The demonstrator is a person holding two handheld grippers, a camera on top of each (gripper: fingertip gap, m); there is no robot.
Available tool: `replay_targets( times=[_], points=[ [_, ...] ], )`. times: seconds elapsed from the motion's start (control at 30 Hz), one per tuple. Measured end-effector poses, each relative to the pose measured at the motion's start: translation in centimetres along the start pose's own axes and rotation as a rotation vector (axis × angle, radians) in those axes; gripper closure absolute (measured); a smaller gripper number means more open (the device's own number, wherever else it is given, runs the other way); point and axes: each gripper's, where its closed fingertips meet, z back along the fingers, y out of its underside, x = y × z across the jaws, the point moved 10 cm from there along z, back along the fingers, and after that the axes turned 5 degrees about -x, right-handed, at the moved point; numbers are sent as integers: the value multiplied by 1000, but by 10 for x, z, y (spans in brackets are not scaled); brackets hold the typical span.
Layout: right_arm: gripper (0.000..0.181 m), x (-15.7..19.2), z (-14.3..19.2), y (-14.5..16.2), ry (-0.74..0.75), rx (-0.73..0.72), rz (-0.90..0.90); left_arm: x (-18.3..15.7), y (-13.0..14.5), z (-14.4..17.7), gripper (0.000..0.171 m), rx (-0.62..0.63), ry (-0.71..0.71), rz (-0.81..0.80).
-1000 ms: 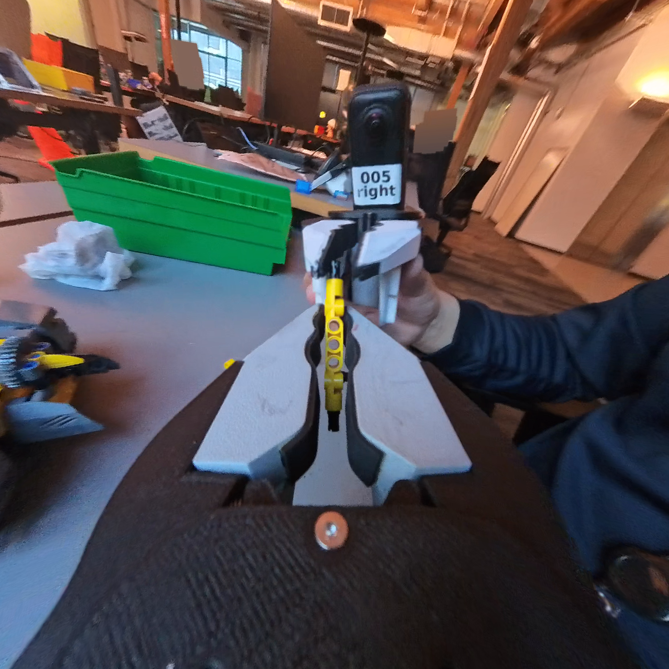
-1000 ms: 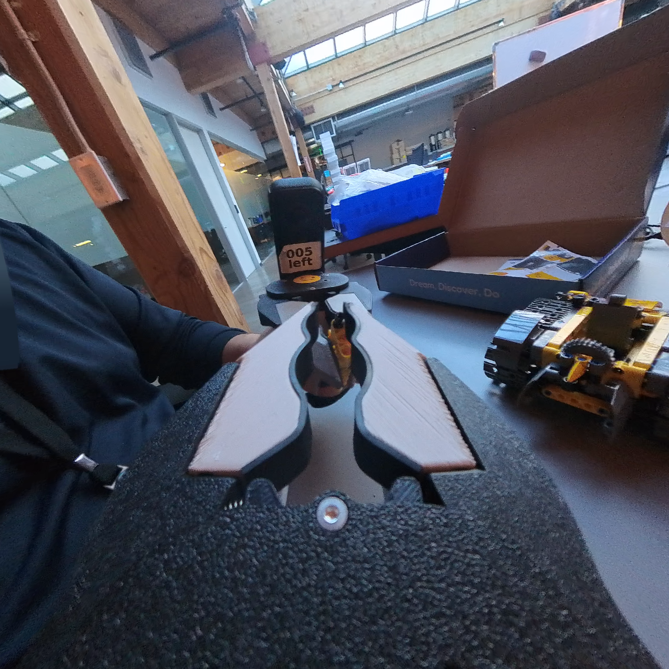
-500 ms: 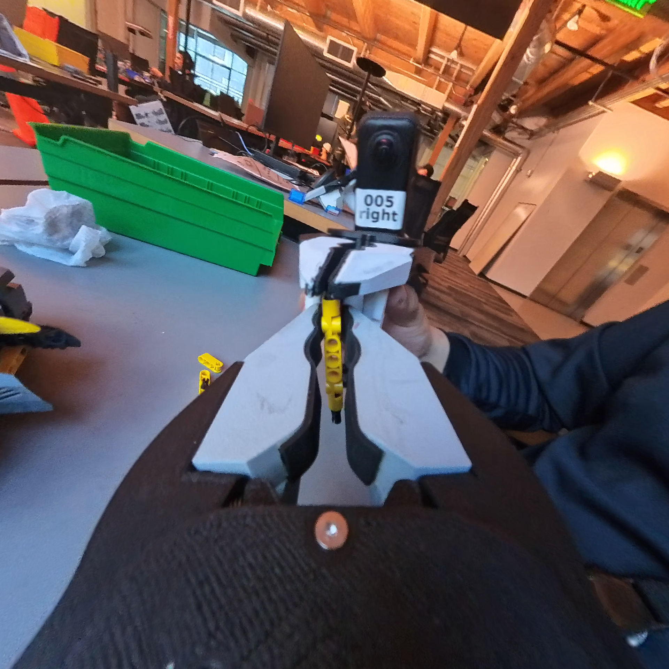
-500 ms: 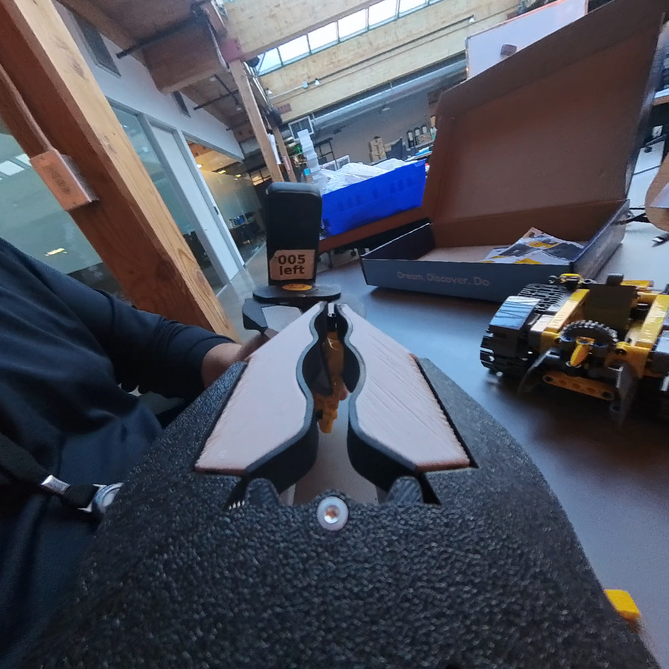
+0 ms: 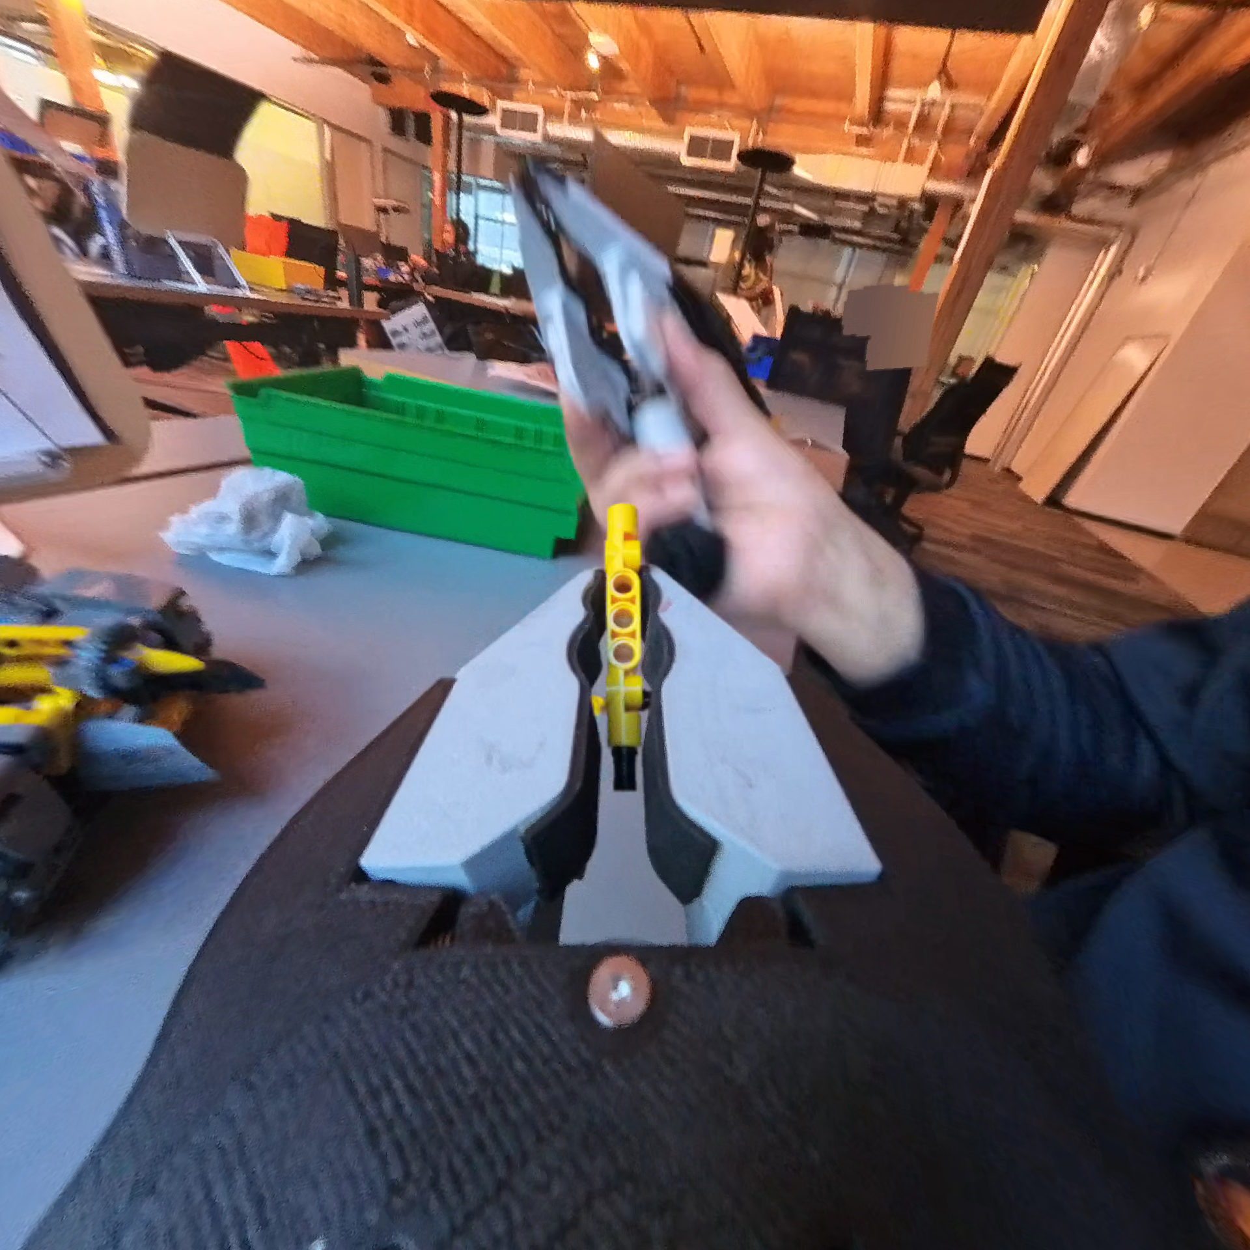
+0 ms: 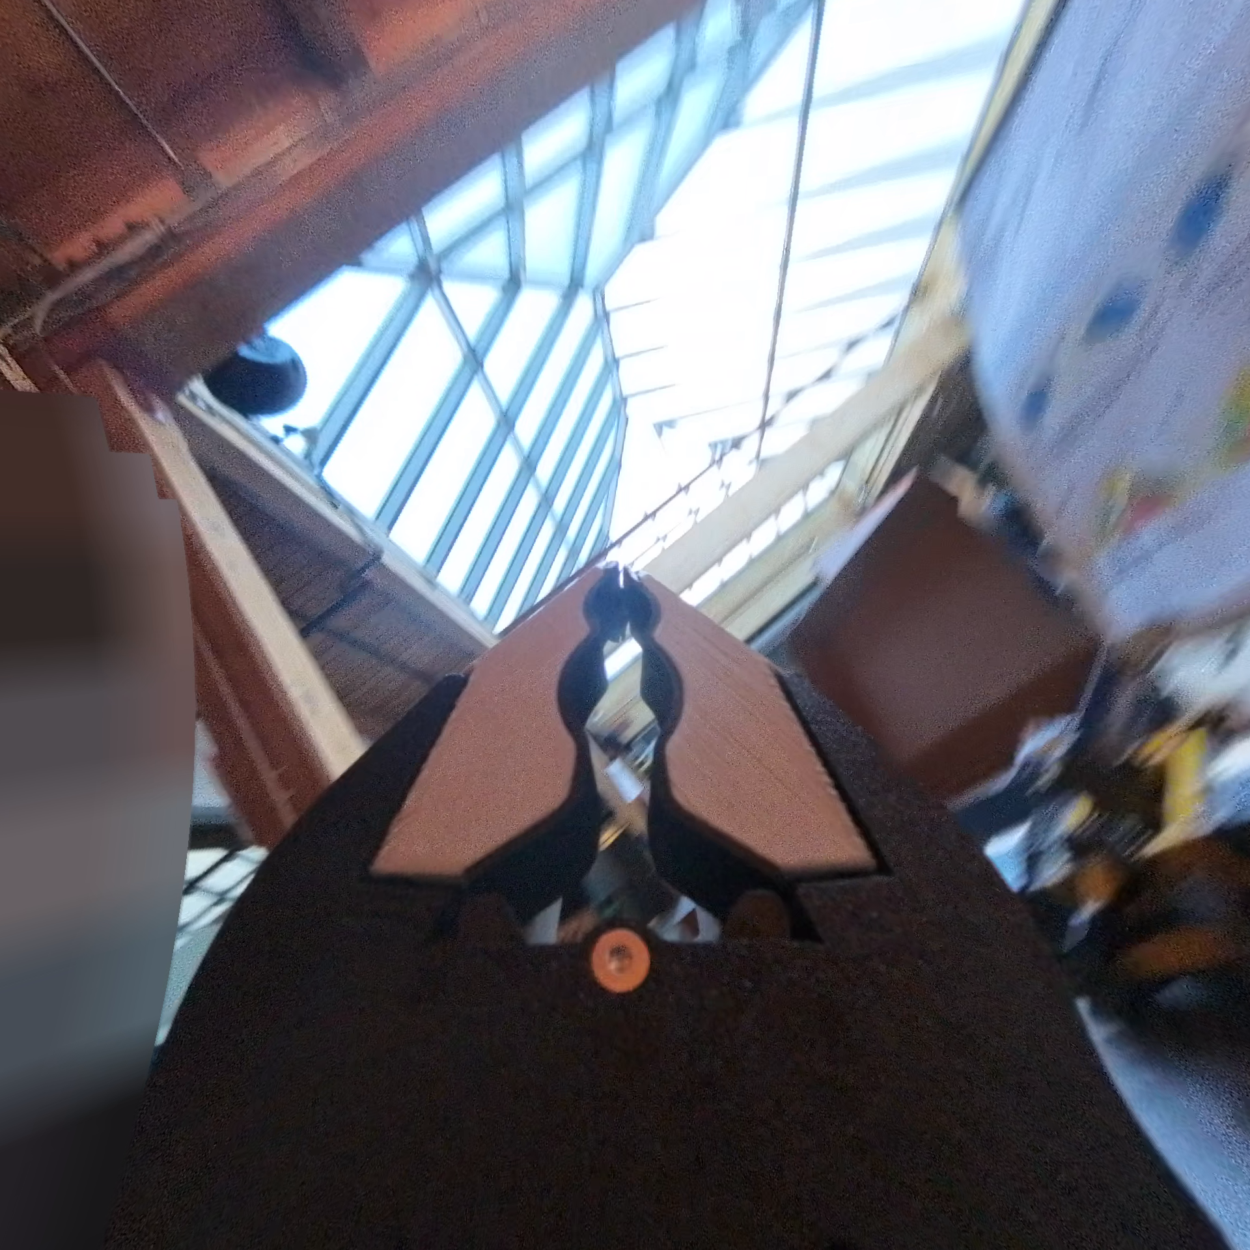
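Note:
My left gripper (image 5: pixel 621 582) is shut on a yellow beam (image 5: pixel 622 622) with round holes. The beam stands upright between the grey fingers (image 5: pixel 500 744), with a black pin at its lower end. The beam's top pokes out past the tips. My right gripper (image 6: pixel 619 582) is tilted steeply up toward a skylight. Its tips are together with nothing between them. It also shows blurred in the left wrist view (image 5: pixel 595 304), held in a hand (image 5: pixel 764 527) just behind the beam and apart from it.
On the grey table (image 5: pixel 379 622) are a green bin (image 5: pixel 419 453), a crumpled white wad (image 5: pixel 250 521) and a yellow and black toy vehicle (image 5: pixel 81 683) at the left. A dark sleeve (image 5: pixel 1048 710) lies at the right. A brown cardboard lid (image 6: pixel 940 636) shows blurred. The left gripper's tips are roughly 15 cm from the right gripper's. From the right gripper's tips to the crumpled white wad (image 5: pixel 250 521) is close to 30 cm.
My right gripper has let go of the top of the yellow beam and swung up and away, now pointing at the ceiling. My left gripper still holds the beam.

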Motion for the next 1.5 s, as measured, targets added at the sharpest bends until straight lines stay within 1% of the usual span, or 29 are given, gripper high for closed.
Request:
replay_targets(
  times=[0.03,0.07,0.13,0.2,0.3,0.37,0.43,0.53,0.57,0.67,0.7,0.73,0.77,0.8,0.87,0.9,0.97,1.0,1.03,1.17,1.2,1.27,1.33,1.4,1.43,1.47,1.5],
  points=[
    [181,0,-2,-19,-2,66,81,-3,7,-2,166,18,21,22],
    [181,-1,-6,-22,15,213,112,-1,9,-7,166,36,37,61],
    [181,1,-8,-8,50,428,147,5,3,-14,166,55,51,72],
    [180,1,-5,10,92,591,245,11,-4,-14,166,56,38,41],
    [180,-14,5,20,219,772,386,23,-3,-9,166,107,2,32],
    [179,-22,9,22,254,891,362,33,2,-9,166,184,-1,60],
    [179,-32,18,22,340,1009,421,41,8,-10,166,247,-6,58],
    [179,-45,35,27,465,1203,562,49,15,-10,166,306,-35,2],
    [179,-49,39,30,490,1259,590,52,17,-9,166,344,-46,-23],
    [179,-57,49,38,553,1381,672,59,21,-8,166,435,-76,-70],
    [178,-60,50,40,583,1409,716,61,22,-8,166,456,-80,-80],
    [174,-62,52,43,615,1431,758,62,22,-7,166,481,-87,-92],
    [165,-64,52,45,634,1448,778,63,23,-7,166,497,-91,-113],
    [163,-64,52,47,639,1456,778,63,24,-6,166,505,-92,-139],
    [166,-64,52,50,631,1461,759,62,26,-6,166,523,-90,-183],
    [164,-65,52,50,642,1465,753,61,27,-6,166,539,-84,-203],
    [138,-67,53,48,670,1465,748,59,30,-8,166,552,-62,-242],
    [145,-66,54,47,655,1463,745,58,31,-8,166,548,-58,-261],
    [149,-64,52,44,642,1439,747,58,31,-8,166,544,-66,-277],
    [141,-53,46,34,585,1342,684,58,25,-7,167,487,-77,-284],
    [142,-51,45,32,582,1336,697,57,24,-7,166,477,-71,-286],
    [156,-48,45,30,568,1326,733,57,21,-7,166,452,-86,-297],
    [157,-46,43,29,550,1299,750,55,19,-6,166,437,-91,-305],
    [158,-46,42,31,563,1304,763,55,20,-5,165,456,-102,-311],
    [157,-47,41,32,587,1296,779,55,21,-5,164,459,-118,-305],
    [151,-48,41,35,615,1293,789,56,22,-5,164,477,-118,-294],
    [134,-50,41,38,636,1311,805,56,23,-5,166,482,-116,-289]
  ],
)
